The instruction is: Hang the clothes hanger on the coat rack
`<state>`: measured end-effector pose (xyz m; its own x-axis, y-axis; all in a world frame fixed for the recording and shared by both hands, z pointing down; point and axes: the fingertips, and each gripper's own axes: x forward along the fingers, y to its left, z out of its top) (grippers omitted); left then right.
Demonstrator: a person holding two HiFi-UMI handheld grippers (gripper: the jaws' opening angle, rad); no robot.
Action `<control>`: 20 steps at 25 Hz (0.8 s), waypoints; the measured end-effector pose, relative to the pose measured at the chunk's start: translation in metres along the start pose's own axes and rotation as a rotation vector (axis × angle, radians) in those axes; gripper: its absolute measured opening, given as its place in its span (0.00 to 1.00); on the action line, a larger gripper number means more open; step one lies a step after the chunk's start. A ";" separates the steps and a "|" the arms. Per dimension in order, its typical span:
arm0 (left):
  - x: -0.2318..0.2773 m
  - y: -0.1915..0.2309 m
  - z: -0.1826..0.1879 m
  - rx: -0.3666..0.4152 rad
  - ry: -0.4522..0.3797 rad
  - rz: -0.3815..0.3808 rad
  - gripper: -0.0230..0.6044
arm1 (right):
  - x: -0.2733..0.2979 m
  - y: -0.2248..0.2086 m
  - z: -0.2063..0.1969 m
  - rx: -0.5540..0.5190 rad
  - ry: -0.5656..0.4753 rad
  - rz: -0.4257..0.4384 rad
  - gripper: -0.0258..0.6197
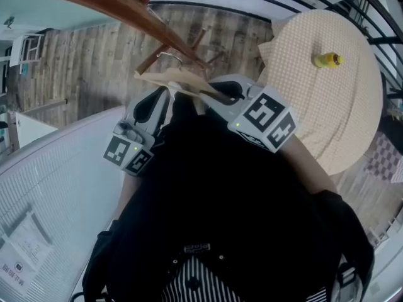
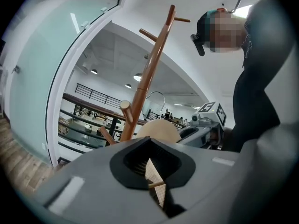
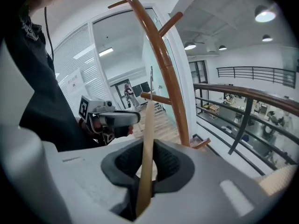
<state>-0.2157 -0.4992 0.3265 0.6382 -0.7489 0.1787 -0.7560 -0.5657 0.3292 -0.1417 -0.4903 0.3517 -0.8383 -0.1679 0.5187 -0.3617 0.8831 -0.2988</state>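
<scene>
Right claw (image 3: 145,171) tilts down, clamping hanger (image 3: 148,134) — left claw (image 2: 152,171) nearly level.

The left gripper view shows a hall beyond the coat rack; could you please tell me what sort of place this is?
Probably an upper gallery in an office or public building: a railing overlooks a busy lower floor, beside a frosted glass wall and a wood plank floor.

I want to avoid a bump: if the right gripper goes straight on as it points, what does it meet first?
Probably the coat rack, whose peg and pole stand just beyond the clothes hanger clamped in the right gripper; depth is hard to judge.
</scene>
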 end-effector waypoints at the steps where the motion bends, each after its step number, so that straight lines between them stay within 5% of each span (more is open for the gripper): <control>1: 0.000 0.002 -0.002 -0.007 0.002 0.004 0.04 | 0.001 0.000 0.002 -0.007 0.007 -0.011 0.13; 20: 0.015 0.027 -0.002 -0.029 0.047 -0.004 0.04 | 0.036 -0.024 0.014 -0.030 0.085 -0.102 0.13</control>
<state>-0.2268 -0.5252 0.3398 0.6476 -0.7294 0.2206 -0.7495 -0.5576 0.3567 -0.1688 -0.5236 0.3656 -0.7600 -0.2206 0.6114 -0.4294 0.8765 -0.2176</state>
